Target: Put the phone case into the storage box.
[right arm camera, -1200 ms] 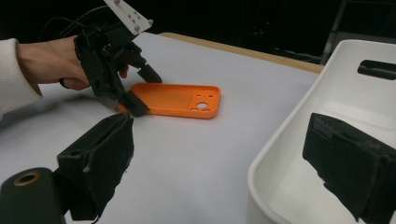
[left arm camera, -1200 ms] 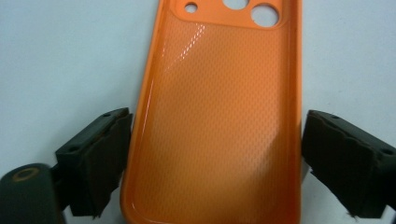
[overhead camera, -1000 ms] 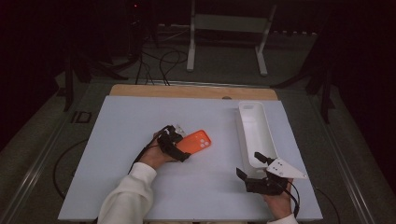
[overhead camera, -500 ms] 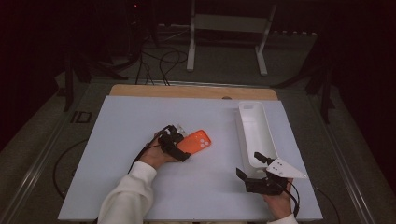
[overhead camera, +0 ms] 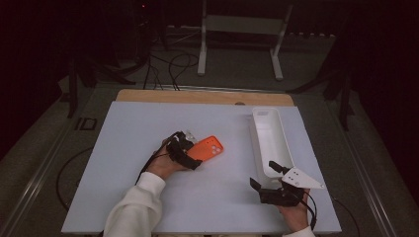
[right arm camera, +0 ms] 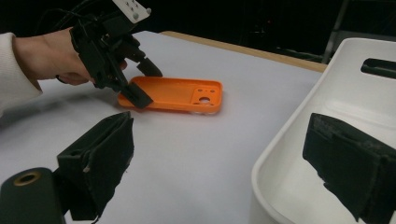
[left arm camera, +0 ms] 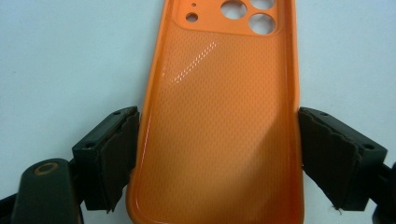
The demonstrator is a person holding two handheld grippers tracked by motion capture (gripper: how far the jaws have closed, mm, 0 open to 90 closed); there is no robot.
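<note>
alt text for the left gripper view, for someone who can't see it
An orange phone case lies inside-up on a pale table, with the left tongs straddling its near end. The two black pads sit at its long edges, the left one touching or nearly so. Camera cutouts show at the far end.

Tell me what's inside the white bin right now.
The bin looks empty: its white floor is bare in the high view. The right claw hides its near end, so that corner can't be checked.
</note>
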